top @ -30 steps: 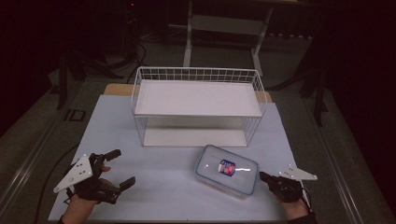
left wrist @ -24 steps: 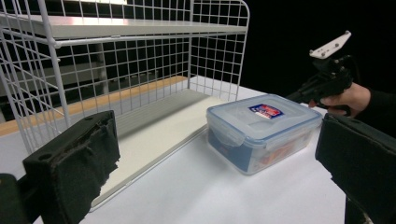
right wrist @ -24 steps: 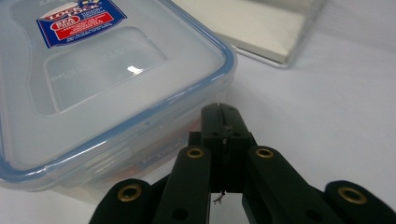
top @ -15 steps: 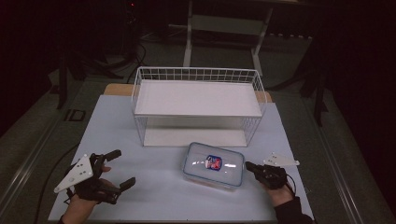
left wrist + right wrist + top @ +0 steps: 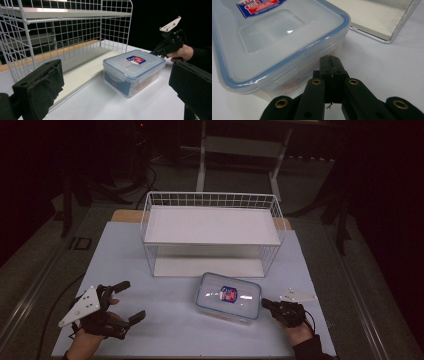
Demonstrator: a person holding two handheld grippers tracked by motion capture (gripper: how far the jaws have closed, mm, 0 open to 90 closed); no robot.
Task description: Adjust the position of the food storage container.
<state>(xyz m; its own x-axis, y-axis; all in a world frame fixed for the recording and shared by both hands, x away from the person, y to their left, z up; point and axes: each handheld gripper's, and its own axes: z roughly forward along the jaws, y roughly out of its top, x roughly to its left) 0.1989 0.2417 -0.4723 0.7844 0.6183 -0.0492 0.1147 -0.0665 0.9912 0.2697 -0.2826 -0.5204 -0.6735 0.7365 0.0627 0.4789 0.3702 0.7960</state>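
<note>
Jaws of the right gripper [image 5: 265, 303] are pressing together, tips against the side wall of a clear rectangular plastic food container [image 5: 229, 296] with blue-rimmed lid, lying on the pale worktop [image 5: 170, 330] before a white wire shelf rack [image 5: 212, 227]; the left gripper [image 5: 131, 301] is resting with jaws apart.

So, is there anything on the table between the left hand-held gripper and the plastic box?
No. In the high view, only bare white table lies between the left hand-held gripper and the plastic box.
</note>
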